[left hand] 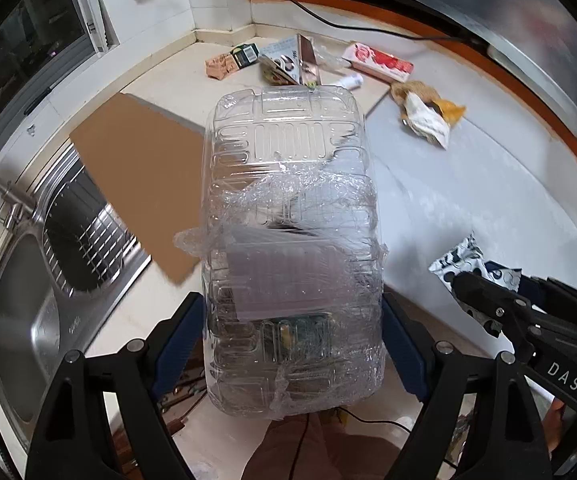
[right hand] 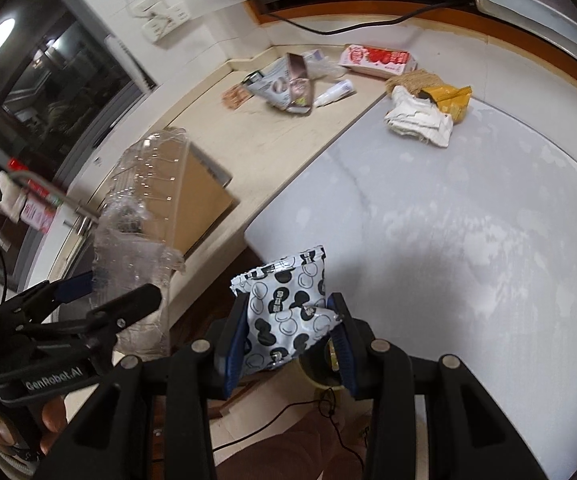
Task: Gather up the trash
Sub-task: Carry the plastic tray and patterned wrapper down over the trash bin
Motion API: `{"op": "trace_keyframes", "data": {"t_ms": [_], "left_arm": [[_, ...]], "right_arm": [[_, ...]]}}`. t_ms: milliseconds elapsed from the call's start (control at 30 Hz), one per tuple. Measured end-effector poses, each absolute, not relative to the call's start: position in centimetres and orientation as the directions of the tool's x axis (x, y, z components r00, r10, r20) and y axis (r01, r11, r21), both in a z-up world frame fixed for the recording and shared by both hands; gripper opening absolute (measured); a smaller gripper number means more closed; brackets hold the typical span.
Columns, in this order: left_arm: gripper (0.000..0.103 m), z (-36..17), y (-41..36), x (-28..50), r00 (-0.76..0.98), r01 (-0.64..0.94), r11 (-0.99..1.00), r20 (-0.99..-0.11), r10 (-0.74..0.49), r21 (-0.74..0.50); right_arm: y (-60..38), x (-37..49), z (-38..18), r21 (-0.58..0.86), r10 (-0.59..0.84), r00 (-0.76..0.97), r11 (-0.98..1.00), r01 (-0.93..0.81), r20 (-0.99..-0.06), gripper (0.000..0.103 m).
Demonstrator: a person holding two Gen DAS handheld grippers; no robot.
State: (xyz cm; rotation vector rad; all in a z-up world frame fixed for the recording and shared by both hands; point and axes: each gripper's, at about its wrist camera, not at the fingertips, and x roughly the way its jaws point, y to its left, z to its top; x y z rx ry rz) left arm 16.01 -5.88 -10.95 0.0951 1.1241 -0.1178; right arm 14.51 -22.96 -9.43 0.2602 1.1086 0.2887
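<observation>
Both grippers clamp trash (container [left hand: 292, 248], packet [right hand: 288, 312]).

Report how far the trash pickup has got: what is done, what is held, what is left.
Nothing shows as already binned; no bin is in view. In hand: the left gripper is shut on the clear plastic container, and the right gripper is shut on the black-and-white wrapper. Left on the counter: the pink carton, yellow packet, white paper wad, small white bottle and cardboard sheet.

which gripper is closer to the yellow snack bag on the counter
Right, though neither is close. The right gripper, holding the black-and-white packet, sits nearer the yellow snack bag; the left gripper is further left by the sink.
</observation>
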Motion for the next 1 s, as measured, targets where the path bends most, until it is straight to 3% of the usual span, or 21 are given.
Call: {"op": "trace_keyframes", "data": {"t_ms": [367,767,1000], "left_arm": [[0.085,-16.3,-5.3,9.4,0.330,0.184,0.982,-0.944,-0.022,0.041],[0.085,-27.1,-3.4,6.5,0.106,0.246,0.969,-0.993,-0.046,-0.018],[0.085,-35.4,-2.9,7.2,0.042,0.267,0.962,-0.997,-0.062,-0.049]], "right_arm": [[-21.0,9.7,-13.5,0.288,0.332,0.344,0.942,-0.173,-0.878,0.039],[-18.0,6.1,-24.3,0.197,0.252,0.229,0.952,-0.235,-0.940,0.039],[-17.3,6.6,-33.4,0.190,0.215,0.142,0.966,-0.173,-0.966,0.039]]}}
